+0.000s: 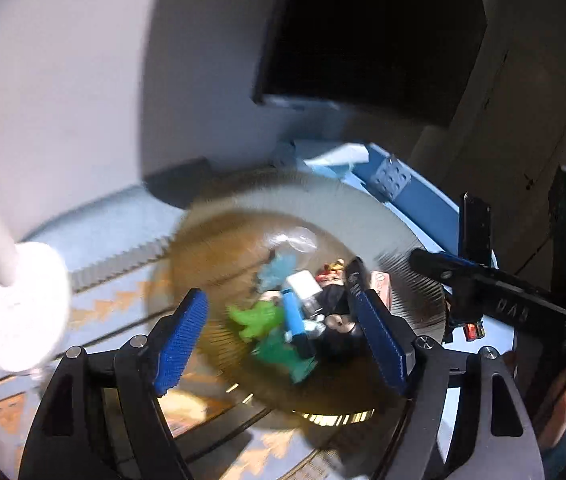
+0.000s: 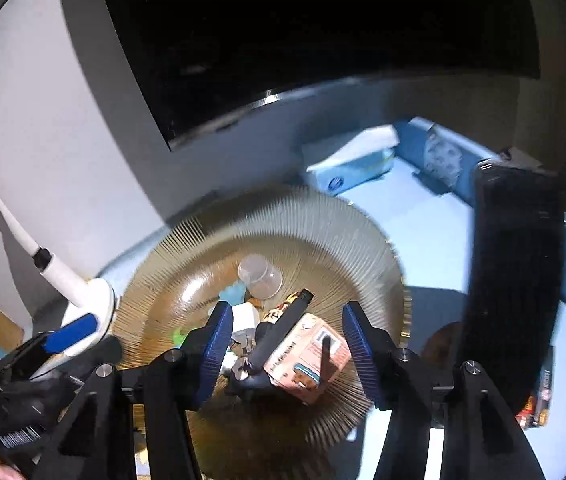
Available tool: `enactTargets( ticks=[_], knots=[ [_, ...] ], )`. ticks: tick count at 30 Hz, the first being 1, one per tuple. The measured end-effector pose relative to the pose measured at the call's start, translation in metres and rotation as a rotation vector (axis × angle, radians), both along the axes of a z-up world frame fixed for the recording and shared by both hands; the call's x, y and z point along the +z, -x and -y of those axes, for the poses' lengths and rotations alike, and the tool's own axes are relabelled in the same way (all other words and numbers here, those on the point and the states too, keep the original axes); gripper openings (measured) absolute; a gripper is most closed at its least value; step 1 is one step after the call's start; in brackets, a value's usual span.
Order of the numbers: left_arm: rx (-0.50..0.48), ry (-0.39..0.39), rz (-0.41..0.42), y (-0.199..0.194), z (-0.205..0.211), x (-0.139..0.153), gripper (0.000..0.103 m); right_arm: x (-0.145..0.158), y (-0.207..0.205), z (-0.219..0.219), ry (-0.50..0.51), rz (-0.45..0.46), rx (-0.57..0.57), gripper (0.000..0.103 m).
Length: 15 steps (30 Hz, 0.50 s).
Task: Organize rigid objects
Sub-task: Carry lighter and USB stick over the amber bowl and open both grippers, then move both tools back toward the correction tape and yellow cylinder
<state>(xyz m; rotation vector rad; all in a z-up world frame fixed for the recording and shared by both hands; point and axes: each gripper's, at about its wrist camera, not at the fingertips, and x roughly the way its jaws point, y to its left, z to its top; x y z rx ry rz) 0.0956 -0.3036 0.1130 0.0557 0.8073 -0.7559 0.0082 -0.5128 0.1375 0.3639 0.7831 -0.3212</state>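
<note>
Hovering over a wide, ribbed, amber glass bowl (image 2: pixel 267 216), both hand-held grippers point down into the heap of small rigid things that fills its middle, which looks like the place the clutter is to be sorted from. The left gripper (image 1: pixel 279 340) stands well open, its blue ribbed pads either side of the pile with nothing pressed between them; that spread reads as made ready to take one piece out of the crowd, though motion blur hides which one. Between its fingers lie a bright green plastic toy figure (image 1: pixel 257 318), a light blue and white plug-like block (image 1: pixel 297 308) and darker bits too smeared to name. The right gripper (image 2: pixel 283 354) is open about halfway, its pads flanking a pink printed cardboard carton (image 2: pixel 307 354) without touching it; the carton lies tilted against a black rod-shaped item (image 2: pixel 283 324), so a squeeze would likely catch both. A clear plastic cup (image 2: pixel 261 276) lies on its side farther back in the bowl, apart from either gripper. The bowl sits on a pale blue table (image 2: pixel 435 248), with a tissue box (image 2: pixel 355 160) near the rear wall and a white lamp base (image 1: pixel 19 312) just beside the bowl's left edge. Judging by the full bowl, sorting has barely begun.
</note>
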Motion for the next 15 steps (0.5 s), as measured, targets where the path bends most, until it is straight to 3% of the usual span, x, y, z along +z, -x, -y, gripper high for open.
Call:
enactTargets(
  ticks=[5,15],
  knots=[
    [0.089,0.053,0.017,0.018,-0.061,0.027,0.076,0.016,0.022,-0.009,-0.037,0.035,0.009,0.055],
    [0.238,0.122,0.082,0.06,-0.169,0.07,0.076,0.039,0.037,-0.086,-0.034,0.063,0.151,0.057]
  ],
)
